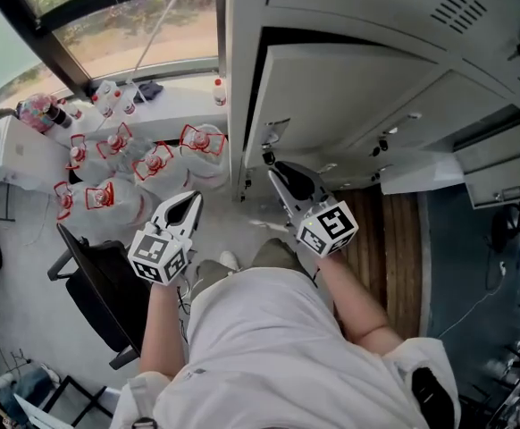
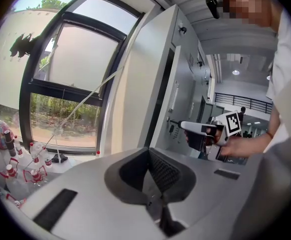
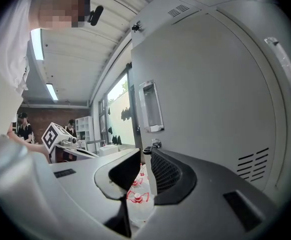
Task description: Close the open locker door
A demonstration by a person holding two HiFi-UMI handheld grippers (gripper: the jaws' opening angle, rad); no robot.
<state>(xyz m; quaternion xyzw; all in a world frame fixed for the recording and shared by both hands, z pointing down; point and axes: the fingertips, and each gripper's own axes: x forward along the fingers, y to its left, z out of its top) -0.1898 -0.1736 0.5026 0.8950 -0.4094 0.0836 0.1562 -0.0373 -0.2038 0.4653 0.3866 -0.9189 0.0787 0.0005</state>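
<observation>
Grey lockers [image 1: 474, 25] next to a big window [image 1: 126, 25], with a bunch of red-capped bottles [image 1: 153, 164] on the floor [image 1: 37, 320] and a black chair [image 1: 99, 293] off to the left. The door [image 1: 340, 96] is ajar, dark gap showing along its free edge. Right arm [image 1: 358, 307] reaches forward, right tongs [image 1: 269, 161] about level, tips right at that edge by the latch [image 3: 155, 144]. Jaws are apart with the door's edge in the gap, not pinched as far as I can see. Left arm [image 1: 163, 338] is bent. Left tongs [image 1: 195, 198] sit back and left of the door, tipped slightly down, clenched on nothing.
</observation>
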